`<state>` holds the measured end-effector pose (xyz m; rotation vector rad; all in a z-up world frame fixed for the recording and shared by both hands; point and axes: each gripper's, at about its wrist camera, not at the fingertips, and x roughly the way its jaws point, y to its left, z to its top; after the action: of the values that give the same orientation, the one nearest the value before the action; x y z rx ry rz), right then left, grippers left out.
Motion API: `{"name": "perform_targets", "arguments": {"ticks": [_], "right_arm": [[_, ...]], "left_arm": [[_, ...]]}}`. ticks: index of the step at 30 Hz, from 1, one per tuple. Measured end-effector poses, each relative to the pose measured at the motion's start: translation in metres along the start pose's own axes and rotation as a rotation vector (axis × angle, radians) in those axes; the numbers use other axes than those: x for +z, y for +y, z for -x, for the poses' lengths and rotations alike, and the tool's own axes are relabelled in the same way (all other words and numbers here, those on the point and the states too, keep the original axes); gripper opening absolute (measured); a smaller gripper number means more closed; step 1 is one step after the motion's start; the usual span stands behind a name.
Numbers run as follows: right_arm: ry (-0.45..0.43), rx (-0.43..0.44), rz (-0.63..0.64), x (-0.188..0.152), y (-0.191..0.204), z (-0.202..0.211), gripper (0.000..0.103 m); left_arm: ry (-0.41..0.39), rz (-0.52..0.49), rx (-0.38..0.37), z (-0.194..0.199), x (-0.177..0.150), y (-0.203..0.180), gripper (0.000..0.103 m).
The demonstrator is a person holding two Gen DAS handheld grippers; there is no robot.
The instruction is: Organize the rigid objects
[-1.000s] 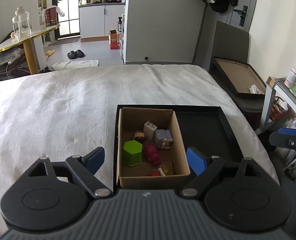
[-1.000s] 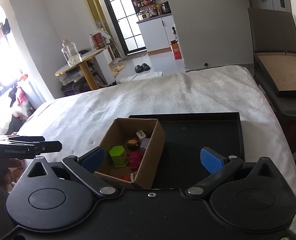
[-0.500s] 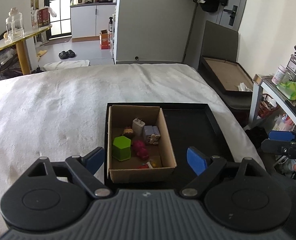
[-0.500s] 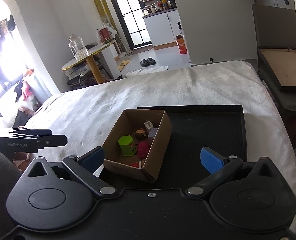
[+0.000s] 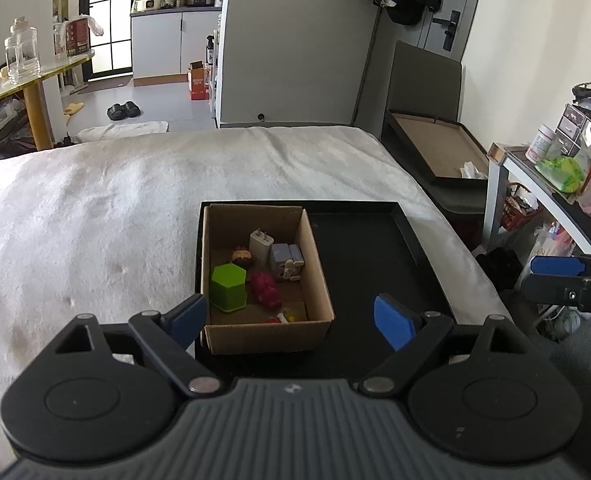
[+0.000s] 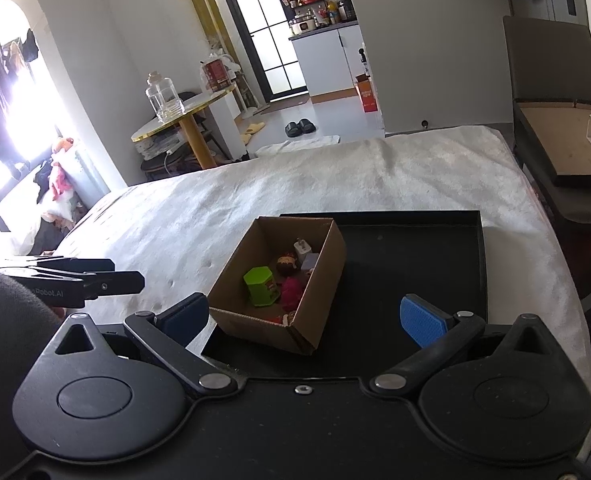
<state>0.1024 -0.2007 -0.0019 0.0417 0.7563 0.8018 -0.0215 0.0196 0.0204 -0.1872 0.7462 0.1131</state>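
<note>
An open cardboard box [image 5: 263,332] stands in the left part of a black tray [image 5: 367,248] on the bed. Inside it lie a green hexagonal block [image 5: 228,286], a white charger plug [image 5: 260,244], a lavender cube toy [image 5: 286,260], a magenta toy [image 5: 264,288] and a small brown figure [image 5: 241,256]. My left gripper [image 5: 289,320] hovers open in front of the box, with nothing between its blue pads. My right gripper [image 6: 303,317] is open and empty too, short of the box [image 6: 255,326] and tray [image 6: 415,256]. Neither touches anything.
The tray sits near the right edge of a white-covered bed [image 5: 95,208]. Beyond that edge are a dark chair holding a flat carton [image 5: 435,148] and a cluttered shelf [image 5: 555,168]. A round table with a glass jar [image 6: 163,96] stands far left.
Both grippers have drawn back a little from the box, which now looks smaller and farther off in both views. The jaws of both stay as wide as before.
</note>
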Motion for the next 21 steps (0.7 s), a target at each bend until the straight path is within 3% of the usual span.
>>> {"name": "perform_targets", "arguments": {"ticks": [21], "right_arm": [[0.042,0.014,-0.045,-0.0098,0.0009,-0.0018,0.103]], "left_arm": [[0.032,0.012,-0.035,-0.0053,-0.0088,-0.0051,0.090]]}}
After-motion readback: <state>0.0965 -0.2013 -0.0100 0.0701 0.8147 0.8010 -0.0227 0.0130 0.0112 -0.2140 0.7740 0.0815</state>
